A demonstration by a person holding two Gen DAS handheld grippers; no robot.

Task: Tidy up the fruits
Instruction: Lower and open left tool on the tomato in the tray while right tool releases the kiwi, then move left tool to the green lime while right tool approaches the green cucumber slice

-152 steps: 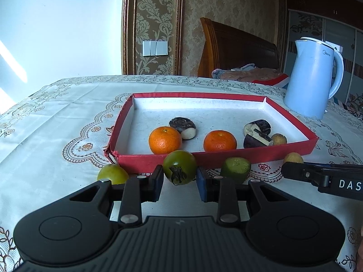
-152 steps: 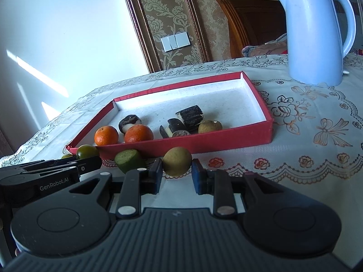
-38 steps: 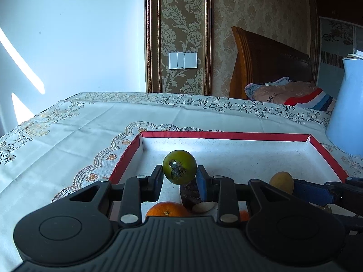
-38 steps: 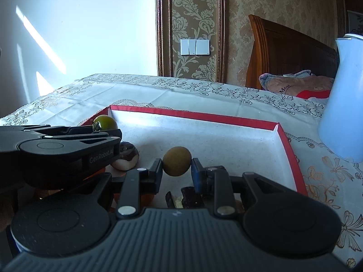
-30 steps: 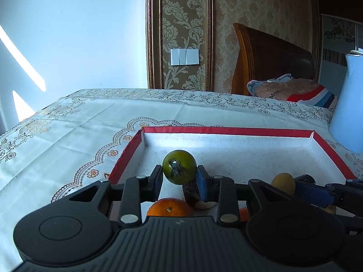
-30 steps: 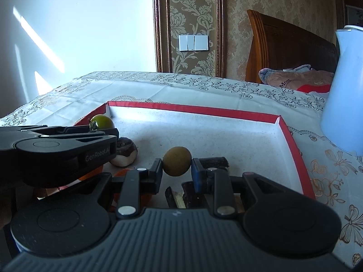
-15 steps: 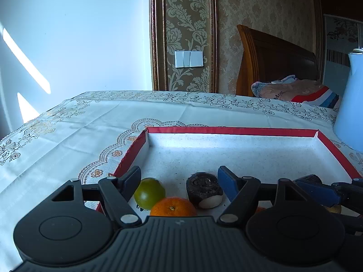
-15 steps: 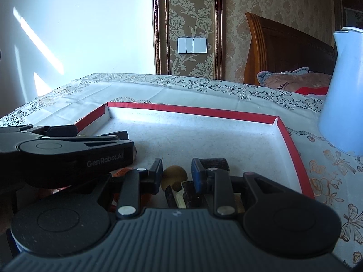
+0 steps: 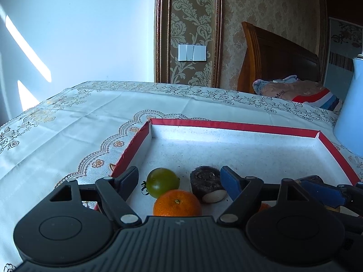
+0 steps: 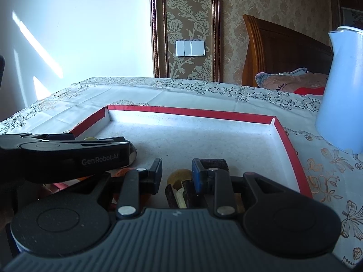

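From your left wrist camera, your left tongs (image 9: pixel 179 176) stood spread wide and empty over the near left corner of the red tray (image 9: pixel 233 125). The green tomato (image 9: pixel 163 182) lay on the tray floor between the fingers, touching neither pad, with the orange (image 9: pixel 177 206) just in front of it and the dark chestnut-like piece (image 9: pixel 207 187) to its right. As I judge it, the step in hand was the release and pull-back: you did well to lift straight up and back, so that neither finger brushed the tomato and rolled it into the orange.

From your right wrist camera, your right tongs (image 10: pixel 177 173) were parted to a moderate gap, gripping nothing. The brown round fruit (image 10: pixel 179 175) sat low in the tray between them, against a cut dark piece (image 10: pixel 179 193). The left tongs crossed close on that side, so you needed to withdraw the right one rearward, clear of them and of the kettle (image 10: pixel 342 90) on the desk.
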